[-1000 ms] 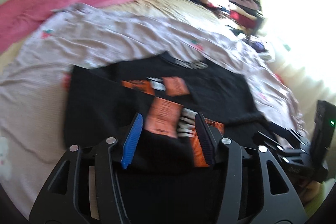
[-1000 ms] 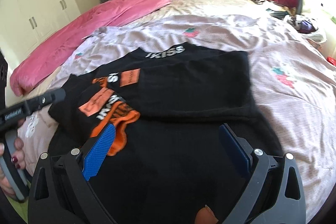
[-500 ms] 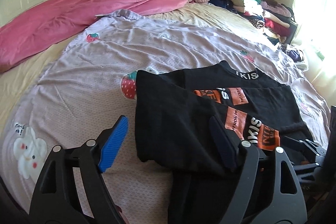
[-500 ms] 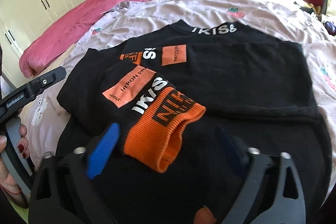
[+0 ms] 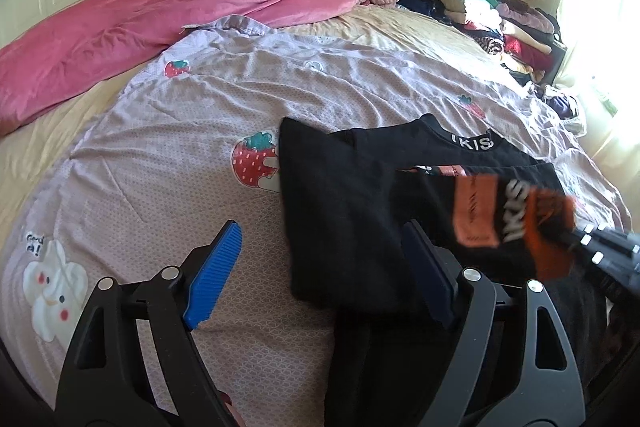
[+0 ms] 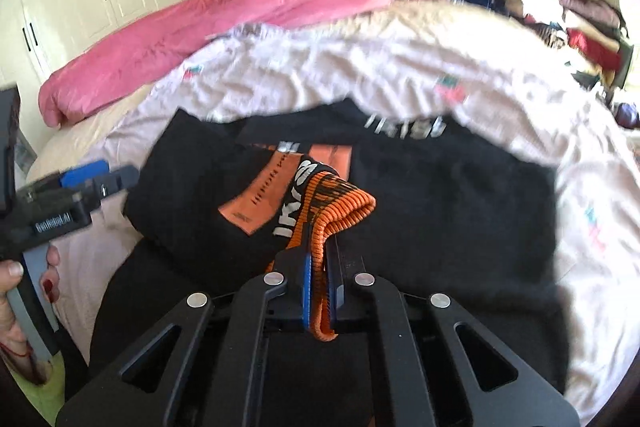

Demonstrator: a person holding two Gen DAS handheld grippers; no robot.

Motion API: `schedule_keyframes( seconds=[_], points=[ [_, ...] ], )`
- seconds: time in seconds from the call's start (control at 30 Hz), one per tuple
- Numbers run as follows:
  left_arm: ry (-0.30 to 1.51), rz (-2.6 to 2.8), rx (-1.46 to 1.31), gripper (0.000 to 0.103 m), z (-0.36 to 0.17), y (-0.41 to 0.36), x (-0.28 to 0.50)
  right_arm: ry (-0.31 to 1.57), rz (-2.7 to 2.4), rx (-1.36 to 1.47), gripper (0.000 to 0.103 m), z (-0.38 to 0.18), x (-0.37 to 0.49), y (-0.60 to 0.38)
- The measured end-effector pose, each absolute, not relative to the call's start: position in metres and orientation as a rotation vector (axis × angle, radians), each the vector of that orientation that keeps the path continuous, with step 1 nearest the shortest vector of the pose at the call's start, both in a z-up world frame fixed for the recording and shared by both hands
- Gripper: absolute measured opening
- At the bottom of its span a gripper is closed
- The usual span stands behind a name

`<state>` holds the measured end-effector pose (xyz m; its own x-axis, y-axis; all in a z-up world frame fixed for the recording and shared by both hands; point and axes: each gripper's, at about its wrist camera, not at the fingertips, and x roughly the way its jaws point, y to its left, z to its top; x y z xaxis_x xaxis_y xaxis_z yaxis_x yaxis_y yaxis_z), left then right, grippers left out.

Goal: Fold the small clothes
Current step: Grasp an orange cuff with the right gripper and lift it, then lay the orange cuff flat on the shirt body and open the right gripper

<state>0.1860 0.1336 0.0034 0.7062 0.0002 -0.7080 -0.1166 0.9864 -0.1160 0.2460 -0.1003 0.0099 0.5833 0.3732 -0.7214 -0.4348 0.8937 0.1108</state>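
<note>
- One black sweater lies on the bed's lilac strawberry sheet, its collar at 12 o'clock from my right camera.
- My right tool is clamped on the sweater's orange cuff, holding the sleeve above the body.
- My left tool is opening, pads apart; the sweater's near edge lies under the gap, unpinched.
- A hand grips the left handle at 9 o'clock.
- One pink blanket at 11; one clothes pile at 1.
</note>
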Motion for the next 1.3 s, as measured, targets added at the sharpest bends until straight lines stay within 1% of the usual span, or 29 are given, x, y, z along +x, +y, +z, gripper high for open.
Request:
schedule_keyframes(
  seconds=[0.2, 0.37, 0.93, 1.3],
  points=[
    [0.783, 0.072, -0.165, 0.074, 0.007, 0.136, 0.185, 0.737, 0.404, -0.134, 0.005, 0.042, 0.263, -0.128],
    [0.792, 0.075, -0.166, 0.075, 0.006, 0.136, 0.185, 0.709, 0.349, -0.17, 0.005, 0.048, 0.273, -0.148],
    [0.821, 0.054, -0.127, 0.074, 0.002, 0.117, 0.193, 0.728, 0.258, -0.13, 0.005, 0.027, 0.283, -0.191],
    [0.824, -0.008, -0.062, 0.074, 0.007, 0.079, 0.207, 0.74, 0.243, -0.108, 0.005, 0.019, 0.286, -0.203]
  ],
)
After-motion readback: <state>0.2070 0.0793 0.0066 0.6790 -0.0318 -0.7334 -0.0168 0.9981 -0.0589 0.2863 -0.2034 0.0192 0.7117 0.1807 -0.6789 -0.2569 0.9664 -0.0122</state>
